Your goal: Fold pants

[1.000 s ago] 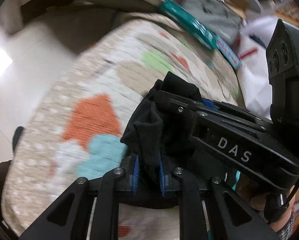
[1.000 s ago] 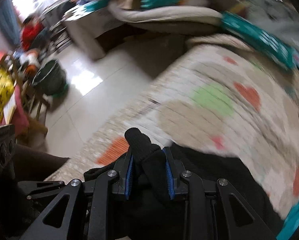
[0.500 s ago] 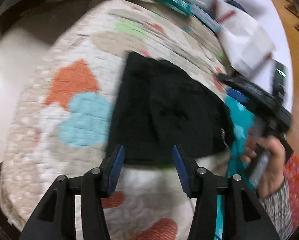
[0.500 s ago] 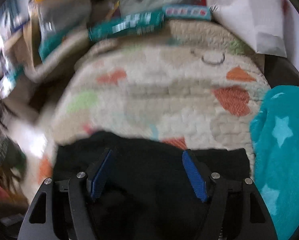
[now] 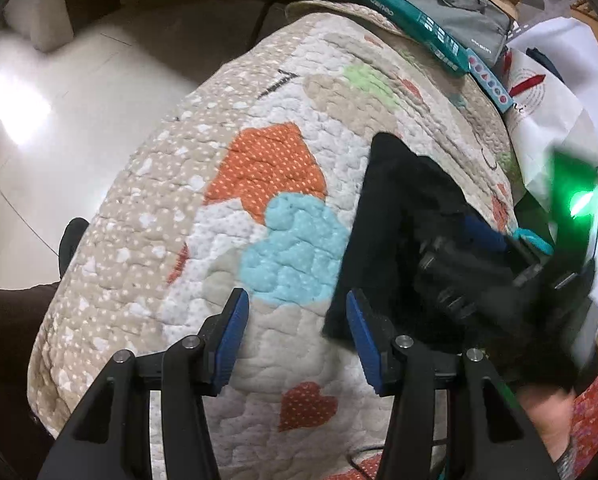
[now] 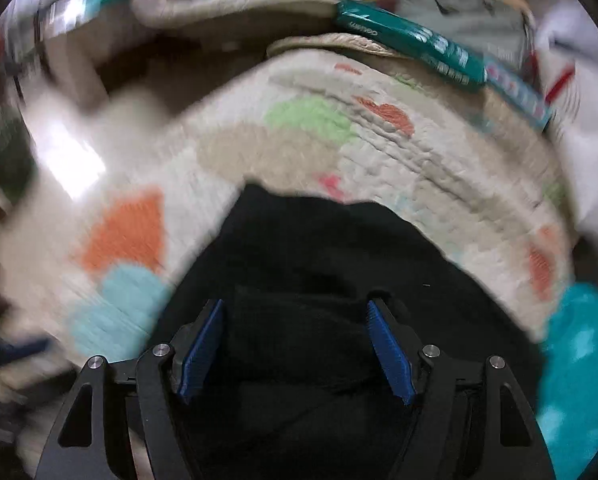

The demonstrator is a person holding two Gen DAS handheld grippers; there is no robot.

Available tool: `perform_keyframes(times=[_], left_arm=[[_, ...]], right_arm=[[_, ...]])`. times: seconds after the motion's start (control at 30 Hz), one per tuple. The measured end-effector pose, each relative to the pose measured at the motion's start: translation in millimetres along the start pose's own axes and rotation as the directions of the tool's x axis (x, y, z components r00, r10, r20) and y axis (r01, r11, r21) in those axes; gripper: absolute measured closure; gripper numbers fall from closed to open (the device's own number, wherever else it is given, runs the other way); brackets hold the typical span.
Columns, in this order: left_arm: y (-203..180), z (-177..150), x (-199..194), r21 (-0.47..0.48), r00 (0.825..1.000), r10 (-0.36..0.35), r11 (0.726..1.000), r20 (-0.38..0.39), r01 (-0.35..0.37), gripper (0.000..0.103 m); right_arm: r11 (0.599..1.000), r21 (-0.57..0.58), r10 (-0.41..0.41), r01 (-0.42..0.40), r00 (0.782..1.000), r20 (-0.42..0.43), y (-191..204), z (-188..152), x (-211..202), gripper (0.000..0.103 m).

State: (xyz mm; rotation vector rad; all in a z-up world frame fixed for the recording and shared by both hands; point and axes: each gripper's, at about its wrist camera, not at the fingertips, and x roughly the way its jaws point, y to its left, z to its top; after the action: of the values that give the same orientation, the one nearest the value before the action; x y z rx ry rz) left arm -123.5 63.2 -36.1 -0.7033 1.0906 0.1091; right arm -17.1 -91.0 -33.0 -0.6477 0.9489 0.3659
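On top of the patchwork quilt (image 5: 259,168) lie the black pants (image 5: 391,216), folded into a flat dark shape at about 3 o'clock in the left wrist view. The left gripper (image 5: 297,336) hangs over the quilt with its blue pads wide apart, holding nothing; the pants' edge sits by its right pad. The right gripper (image 6: 295,354) is right above the pants (image 6: 319,248), its pads spread wide too. A teal blanket (image 6: 579,360) shows at 4 o'clock.
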Motion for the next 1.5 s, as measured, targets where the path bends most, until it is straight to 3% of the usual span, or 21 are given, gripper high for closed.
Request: perform_keyframes(times=[0.1, 0.17, 0.3, 0.37, 0.43, 0.57, 0.7, 0.83, 0.9, 0.93, 1.07, 1.1, 1.13, 1.2, 1.4, 1.5], left_arm=[[-0.3, 7.5, -0.6, -0.001, 1.000, -0.013, 1.000, 0.011, 0.013, 0.053], [-4.2, 13.5, 2.4, 0.005, 1.000, -0.029, 1.000, 0.011, 0.029, 0.053], [-20.1, 20.5, 17.3, 0.041, 0.998, -0.061, 0.997, -0.008, 0.062, 0.053], [-28.6, 20.4, 27.1, 0.064, 0.997, -0.071, 0.995, -0.022, 0.072, 0.053], [-33.8, 18.2, 35.7, 0.080, 0.997, -0.075, 0.994, -0.038, 0.077, 0.053], [-38.0, 11.9, 53.9, 0.107, 0.994, -0.091, 0.990, -0.054, 0.097, 0.053], [-43.9, 11.2, 56.6, 0.158, 0.988, -0.147, 0.976, -0.039, 0.151, 0.052], [-46.9, 8.9, 60.7, 0.200, 0.984, -0.175, 0.963, -0.041, 0.180, 0.052], [-51.5, 7.6, 63.3, 0.230, 0.986, -0.158, 0.959, -0.059, 0.168, 0.081], [-50.9, 7.5, 65.8, 0.235, 0.986, -0.151, 0.958, -0.069, 0.163, 0.088], [-49.8, 8.9, 67.6, 0.202, 0.985, -0.157, 0.965, -0.070, 0.169, 0.091], [-50.1, 8.9, 67.8, 0.197, 0.986, -0.154, 0.966, -0.069, 0.165, 0.091], [-50.2, 8.8, 67.8, 0.191, 0.986, -0.151, 0.968, -0.068, 0.161, 0.091], [-47.5, 9.0, 66.8, 0.171, 0.987, -0.147, 0.973, -0.071, 0.157, 0.091], [-30.7, 19.5, 67.0, 0.064, 0.976, -0.182, 0.980, -0.116, 0.190, 0.091], [-13.8, 29.4, 63.1, -0.002, 0.975, -0.190, 0.982, -0.112, 0.191, 0.091]], right_arm=[[0.996, 0.077, -0.050, 0.055, 0.997, -0.057, -33.3, -22.1, -1.1, 0.025], [0.984, 0.152, -0.073, 0.090, 0.991, -0.114, -64.0, -41.1, -2.6, 0.018], [0.942, 0.314, -0.040, 0.120, 0.967, -0.250, -120.4, -85.5, -2.6, 0.015], [0.917, 0.380, -0.012, 0.121, 0.961, -0.278, -140.0, -103.3, -4.8, 0.015], [0.889, 0.442, 0.003, 0.121, 0.963, -0.270, -154.2, -111.5, -11.1, 0.015], [0.830, 0.558, 0.088, -0.014, 0.990, -0.108, -167.9, -92.5, -33.1, 0.015], [0.881, 0.438, 0.192, -0.179, 0.981, 0.015, -139.1, -33.1, -35.8, 0.015], [0.931, 0.232, 0.284, -0.281, 0.959, 0.021, -88.6, 31.3, -22.6, 0.015], [0.944, 0.137, 0.305, -0.299, 0.952, -0.027, -57.0, 64.7, -8.1, 0.015], [0.949, 0.097, 0.306, -0.300, 0.950, -0.058, -42.9, 77.4, -0.1, 0.016], [0.958, -0.003, 0.281, -0.285, 0.945, -0.167, -6.7, 100.1, 36.9, 0.019], [0.958, -0.012, 0.279, -0.287, 0.939, -0.203, -1.6, 100.6, 48.6, 0.033], [0.958, -0.011, 0.273, -0.285, 0.926, -0.261, 5.8, 99.9, 61.3, 0.080], [0.963, -0.020, 0.257, -0.270, 0.934, -0.247, 10.5, 99.6, 59.0, 0.085], [0.948, 0.044, 0.319, -0.316, 0.928, -0.193, 8.3, 112.9, 46.5, 0.097], [0.912, 0.082, 0.410, -0.402, 0.904, -0.123, 14.5, 136.0, 32.8, 0.102]])
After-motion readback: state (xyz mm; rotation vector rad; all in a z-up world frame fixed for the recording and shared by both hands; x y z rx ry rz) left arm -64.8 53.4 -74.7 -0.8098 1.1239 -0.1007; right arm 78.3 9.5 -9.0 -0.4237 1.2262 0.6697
